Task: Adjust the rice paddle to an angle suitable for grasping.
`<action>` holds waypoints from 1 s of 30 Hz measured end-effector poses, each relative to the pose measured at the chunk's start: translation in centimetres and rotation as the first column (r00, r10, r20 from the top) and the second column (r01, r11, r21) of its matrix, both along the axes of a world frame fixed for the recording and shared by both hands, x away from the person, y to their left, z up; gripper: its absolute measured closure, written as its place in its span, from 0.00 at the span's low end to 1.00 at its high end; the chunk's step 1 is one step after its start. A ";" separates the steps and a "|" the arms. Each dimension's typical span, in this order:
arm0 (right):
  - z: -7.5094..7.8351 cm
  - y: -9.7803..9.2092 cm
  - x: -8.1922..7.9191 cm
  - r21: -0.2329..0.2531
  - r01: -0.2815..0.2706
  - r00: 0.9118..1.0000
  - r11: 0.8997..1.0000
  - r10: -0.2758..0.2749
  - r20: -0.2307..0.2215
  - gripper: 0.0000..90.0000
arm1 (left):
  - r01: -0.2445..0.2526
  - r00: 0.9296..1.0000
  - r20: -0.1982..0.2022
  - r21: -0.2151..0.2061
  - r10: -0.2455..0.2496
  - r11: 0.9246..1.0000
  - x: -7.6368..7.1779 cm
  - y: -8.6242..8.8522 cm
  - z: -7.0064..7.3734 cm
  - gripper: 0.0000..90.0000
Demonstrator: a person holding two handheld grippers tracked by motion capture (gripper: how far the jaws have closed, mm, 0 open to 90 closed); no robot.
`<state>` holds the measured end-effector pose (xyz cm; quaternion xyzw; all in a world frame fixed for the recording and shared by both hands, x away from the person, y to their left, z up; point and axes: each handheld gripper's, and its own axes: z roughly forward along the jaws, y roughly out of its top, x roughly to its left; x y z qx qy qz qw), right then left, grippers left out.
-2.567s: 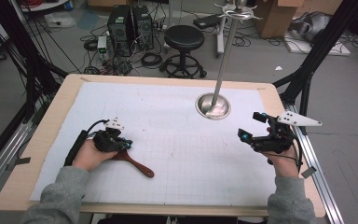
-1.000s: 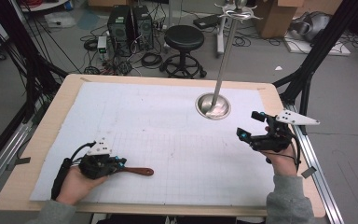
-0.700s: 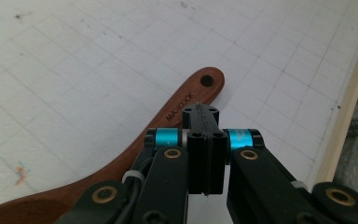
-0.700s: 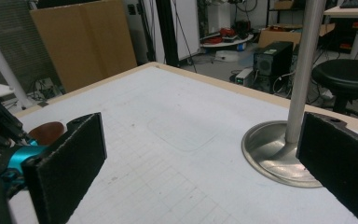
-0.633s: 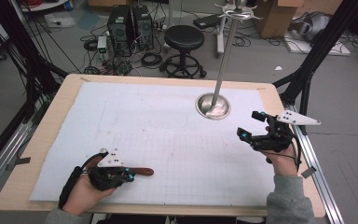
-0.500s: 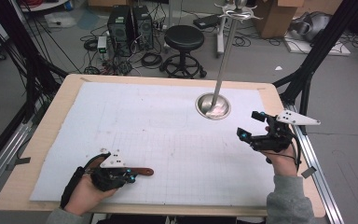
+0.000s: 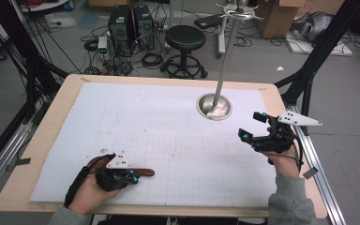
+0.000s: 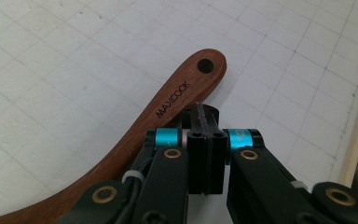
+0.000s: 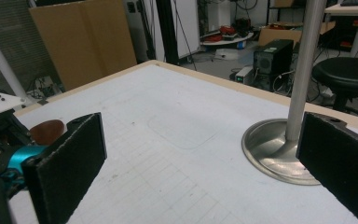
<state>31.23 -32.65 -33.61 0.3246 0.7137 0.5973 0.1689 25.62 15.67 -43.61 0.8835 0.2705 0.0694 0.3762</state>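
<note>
**Table** (image 7: 65, 101): wooden rim, covered by a white gridded mat (image 7: 168, 136). We find two items on it.

**Spoon** (image 8: 168, 109): dark wood, lettered handle with a hanging hole at its end. We place it near the front left of the mat, lying flat, the handle end pointing toward the middle of the table in the high view. Its bowl is hidden under the hand.

**Stand** (image 7: 214, 106): round metal base with a tall upright pole, back right of centre, well apart from the spoon.

**Left gripper** (image 8: 204, 119): low over the mat, its jaws pressed together with nothing between them. We see the tips just beside the handle's edge, not around it; whether they touch the wood we cannot tell.

**Right gripper** (image 9: 205, 161): held above the mat's right side, jaws spread wide and empty, looking across the table with the stand's base near its right jaw.

**Risks, as we judge them:**
- With the jaws shut beside the handle, any sideways move could push the spoon along the smooth mat or spin it, rather than lift it.
- A grasp will need the jaws parted first; the thin, flat handle leaves little edge to catch, so the tips may scrape the mat or slip off.
- A grip far out on the handle could let the heavier bowl end droop or twist.
- The right gripper could knock the pole if swung back.
</note>
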 end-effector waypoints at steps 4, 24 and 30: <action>0.0 0.1 0.0 -0.001 -0.003 1.000 1.000 0.003 0.002 0.00 | 0.002 1.000 0.003 0.001 -0.002 1.000 0.2 -0.1 0.0 1.00; -0.1 0.6 0.0 -0.024 -0.013 1.000 1.000 0.013 -0.003 0.00 | -0.041 0.999 0.001 0.010 0.041 0.999 3.0 -0.1 0.0 1.00; 0.0 0.4 -0.1 -0.017 -0.011 1.000 1.000 0.011 -0.001 0.00 | -0.046 0.999 -0.011 0.000 0.046 0.999 3.9 0.0 0.0 1.00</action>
